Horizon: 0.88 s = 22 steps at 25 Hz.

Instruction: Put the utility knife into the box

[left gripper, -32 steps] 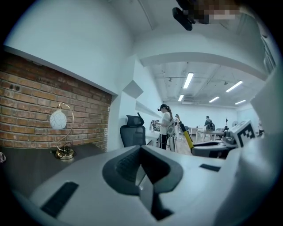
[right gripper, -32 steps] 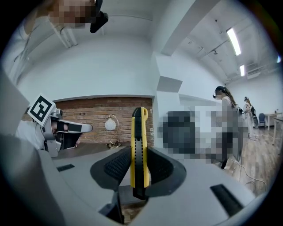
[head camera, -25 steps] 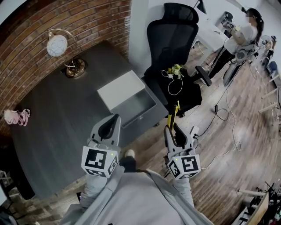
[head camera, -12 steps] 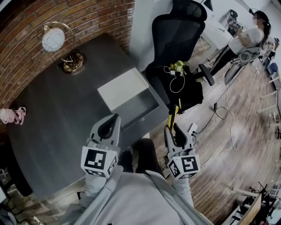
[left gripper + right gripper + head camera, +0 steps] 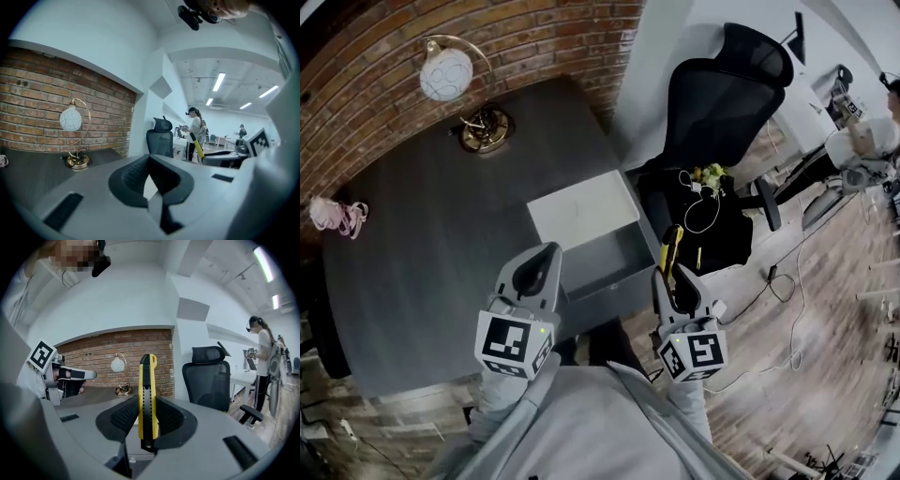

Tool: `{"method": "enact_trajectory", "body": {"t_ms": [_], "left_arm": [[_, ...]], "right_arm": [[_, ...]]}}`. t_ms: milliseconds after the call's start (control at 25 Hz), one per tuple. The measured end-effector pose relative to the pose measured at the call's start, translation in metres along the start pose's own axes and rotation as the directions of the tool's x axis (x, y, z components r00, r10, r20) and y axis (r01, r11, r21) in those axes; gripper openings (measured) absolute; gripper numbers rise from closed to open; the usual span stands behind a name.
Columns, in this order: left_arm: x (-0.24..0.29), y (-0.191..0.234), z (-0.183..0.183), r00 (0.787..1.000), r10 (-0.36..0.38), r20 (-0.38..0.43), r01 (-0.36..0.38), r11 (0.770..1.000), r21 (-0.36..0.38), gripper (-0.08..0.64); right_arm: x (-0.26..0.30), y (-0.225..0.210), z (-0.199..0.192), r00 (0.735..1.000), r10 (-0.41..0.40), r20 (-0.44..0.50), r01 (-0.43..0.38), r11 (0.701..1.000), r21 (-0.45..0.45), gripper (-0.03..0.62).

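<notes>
Holding utility knife [image 5: 672,251] just right of the open box [image 5: 581,211].
Your right tongs [image 5: 673,277] pinch the knife upright, blade end away from you; your left tongs [image 5: 542,265] are pressed together, empty, above the surface [image 5: 422,234]. Swing the knife left over the opening and lower it well inside before you let go.

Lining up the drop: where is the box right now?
Head view: the open box sits at the dark table's right edge, beside the office chair, just left of the utility knife clamped in the right gripper.
</notes>
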State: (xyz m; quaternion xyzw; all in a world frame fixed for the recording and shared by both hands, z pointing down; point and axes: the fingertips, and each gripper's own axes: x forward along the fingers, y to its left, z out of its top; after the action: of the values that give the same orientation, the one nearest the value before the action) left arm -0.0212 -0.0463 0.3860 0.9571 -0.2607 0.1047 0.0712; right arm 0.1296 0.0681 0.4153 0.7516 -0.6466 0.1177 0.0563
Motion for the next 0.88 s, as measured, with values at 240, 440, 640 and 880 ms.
{"method": "enact_trajectory", "body": {"t_ms": [240, 440, 640, 880], "left_arm": [[0.029, 0.020, 0.015, 0.989, 0.149, 0.008, -0.149, 0.988, -0.025, 0.020], [0.041, 0.032, 0.026, 0.960, 0.279, 0.025, -0.278, 0.959, -0.050, 0.020], [0.039, 0.034, 0.034, 0.918, 0.395, 0.040, -0.392, 0.918, -0.068, 0.020], [0.019, 0.040, 0.032, 0.880, 0.474, 0.035, -0.471, 0.879, -0.078, 0.020]], "right_arm": [[0.061, -0.021, 0.024, 0.986, 0.164, -0.007, -0.164, 0.986, -0.039, 0.126], [0.099, -0.033, 0.038, 0.958, 0.288, -0.016, -0.288, 0.955, -0.074, 0.126], [0.120, -0.038, 0.052, 0.916, 0.401, -0.012, -0.400, 0.910, -0.104, 0.126], [0.133, -0.021, 0.060, 0.875, 0.484, -0.009, -0.481, 0.868, -0.125, 0.126]]}}
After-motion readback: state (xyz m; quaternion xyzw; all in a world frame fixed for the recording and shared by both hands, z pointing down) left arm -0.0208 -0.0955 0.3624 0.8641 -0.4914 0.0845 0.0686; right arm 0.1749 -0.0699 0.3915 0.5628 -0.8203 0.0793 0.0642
